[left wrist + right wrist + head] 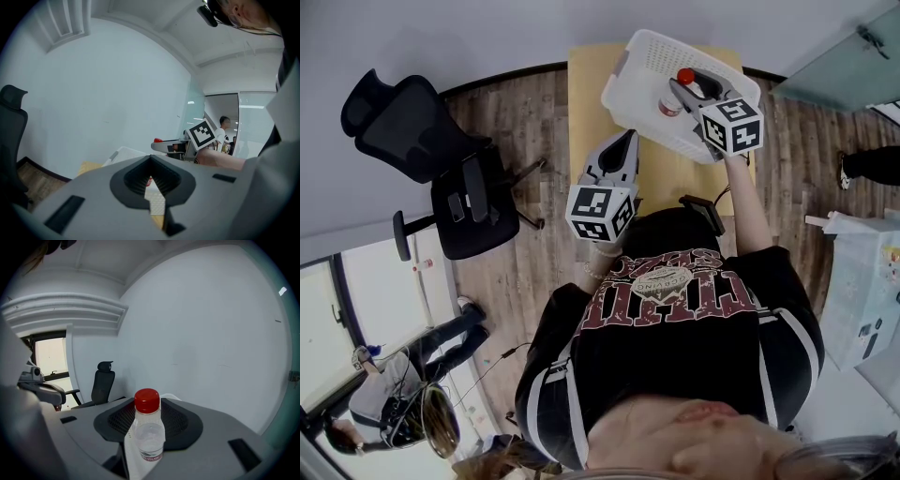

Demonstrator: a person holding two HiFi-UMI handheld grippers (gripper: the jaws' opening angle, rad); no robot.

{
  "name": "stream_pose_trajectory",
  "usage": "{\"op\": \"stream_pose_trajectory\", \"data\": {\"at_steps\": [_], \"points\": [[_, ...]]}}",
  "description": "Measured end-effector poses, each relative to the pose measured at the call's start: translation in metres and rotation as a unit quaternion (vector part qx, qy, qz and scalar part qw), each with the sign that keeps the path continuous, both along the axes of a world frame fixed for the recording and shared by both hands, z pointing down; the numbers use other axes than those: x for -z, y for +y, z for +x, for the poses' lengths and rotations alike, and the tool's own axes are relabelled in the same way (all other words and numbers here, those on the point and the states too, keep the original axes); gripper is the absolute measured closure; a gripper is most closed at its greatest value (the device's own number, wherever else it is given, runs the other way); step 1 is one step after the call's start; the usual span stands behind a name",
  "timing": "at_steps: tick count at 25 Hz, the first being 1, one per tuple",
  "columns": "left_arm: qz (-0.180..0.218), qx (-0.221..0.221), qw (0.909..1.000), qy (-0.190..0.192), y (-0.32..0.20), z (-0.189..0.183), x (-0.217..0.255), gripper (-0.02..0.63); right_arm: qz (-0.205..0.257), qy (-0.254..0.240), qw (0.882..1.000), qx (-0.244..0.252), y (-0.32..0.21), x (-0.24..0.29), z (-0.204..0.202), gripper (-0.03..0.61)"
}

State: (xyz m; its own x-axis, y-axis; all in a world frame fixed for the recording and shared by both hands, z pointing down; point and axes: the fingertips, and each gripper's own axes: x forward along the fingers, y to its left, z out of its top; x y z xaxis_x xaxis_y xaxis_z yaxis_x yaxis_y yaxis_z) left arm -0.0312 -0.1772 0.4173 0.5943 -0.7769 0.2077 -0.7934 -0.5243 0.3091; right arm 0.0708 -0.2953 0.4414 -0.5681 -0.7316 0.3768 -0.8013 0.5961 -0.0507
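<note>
While the person stands at the table (586, 94), step: bottle (149, 430) handling at the white basket (623, 80), as I read it.
Right gripper (686, 91): jaws clamped on bottle's sides, red cap up.
Bottle: upright, within basket's outline; resting or lifted, unclear.
Left gripper (625, 141): jaws together, empty, just beside basket's near rim.
Next move calls for: firm upright grip, clearance from basket wall.

Bottle (671, 99) over basket (643, 54) at far end of table (587, 94), office chair (441, 169) leftward
</note>
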Motion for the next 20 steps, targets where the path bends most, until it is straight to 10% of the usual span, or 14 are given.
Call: {"op": "stream_pose_trajectory", "data": {"at_steps": [20], "points": [[0.003, 0.011, 0.9999, 0.004, 0.006, -0.006, 0.004, 0.566, 0.062, -0.045, 0.996, 0.052, 0.034, 0.082, -0.025, 0.407]]}}
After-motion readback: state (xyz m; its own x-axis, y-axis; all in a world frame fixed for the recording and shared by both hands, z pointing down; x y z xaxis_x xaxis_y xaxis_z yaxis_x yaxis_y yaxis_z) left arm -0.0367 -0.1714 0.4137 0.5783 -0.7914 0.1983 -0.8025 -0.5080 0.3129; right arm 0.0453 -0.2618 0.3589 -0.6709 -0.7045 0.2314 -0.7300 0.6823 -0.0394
